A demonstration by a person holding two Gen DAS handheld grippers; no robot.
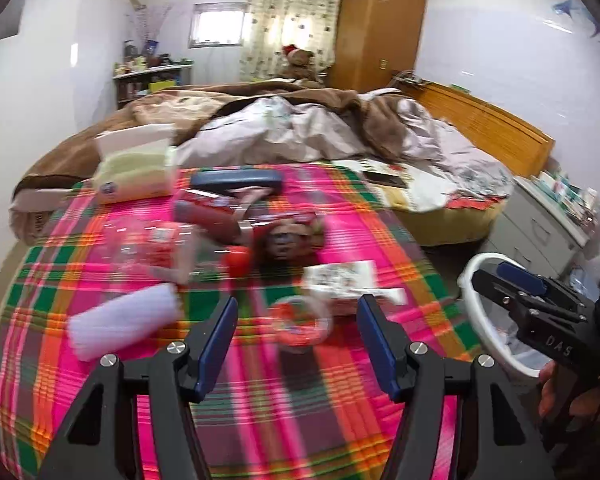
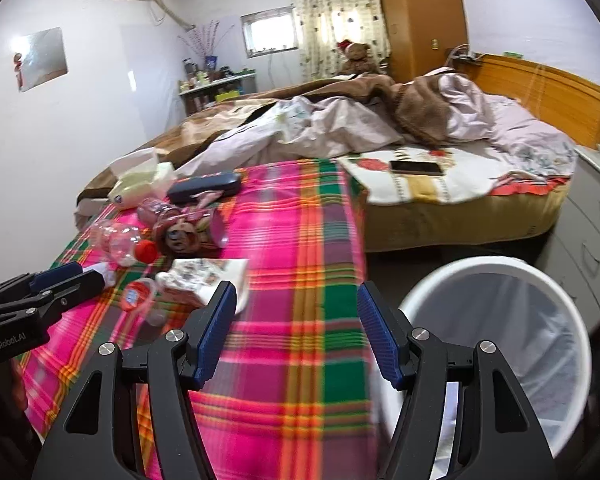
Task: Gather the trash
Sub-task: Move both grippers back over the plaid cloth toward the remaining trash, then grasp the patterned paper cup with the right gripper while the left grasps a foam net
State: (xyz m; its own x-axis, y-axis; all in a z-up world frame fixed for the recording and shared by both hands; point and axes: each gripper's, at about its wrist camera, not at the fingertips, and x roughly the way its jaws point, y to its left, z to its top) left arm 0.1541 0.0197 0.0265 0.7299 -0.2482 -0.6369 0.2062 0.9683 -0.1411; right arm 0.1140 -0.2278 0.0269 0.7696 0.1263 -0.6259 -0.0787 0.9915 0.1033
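Litter lies on the pink plaid cloth (image 1: pixel 300 400): a small clear cup with a red label (image 1: pixel 300 322), a printed paper wrapper (image 1: pixel 341 278), a crushed clear bottle with a red cap (image 1: pixel 156 252) and a white corrugated piece (image 1: pixel 124 322). My left gripper (image 1: pixel 298 340) is open just above and in front of the small cup. My right gripper (image 2: pixel 296 332) is open and empty over the cloth's right part, beside the white trash bin (image 2: pixel 499 344). The bottle (image 2: pixel 120 244), wrapper (image 2: pixel 208 276) and cup (image 2: pixel 138 296) also show in the right wrist view.
A tissue box (image 1: pixel 136 176), a dark blue case (image 1: pixel 236 180), a doll (image 1: pixel 288 240) and a red can (image 1: pixel 208 220) lie further back on the cloth. Behind is a bed with rumpled bedding (image 1: pixel 319 124) and a phone (image 2: pixel 415 168). A grey drawer unit (image 2: pixel 591 232) stands to the right.
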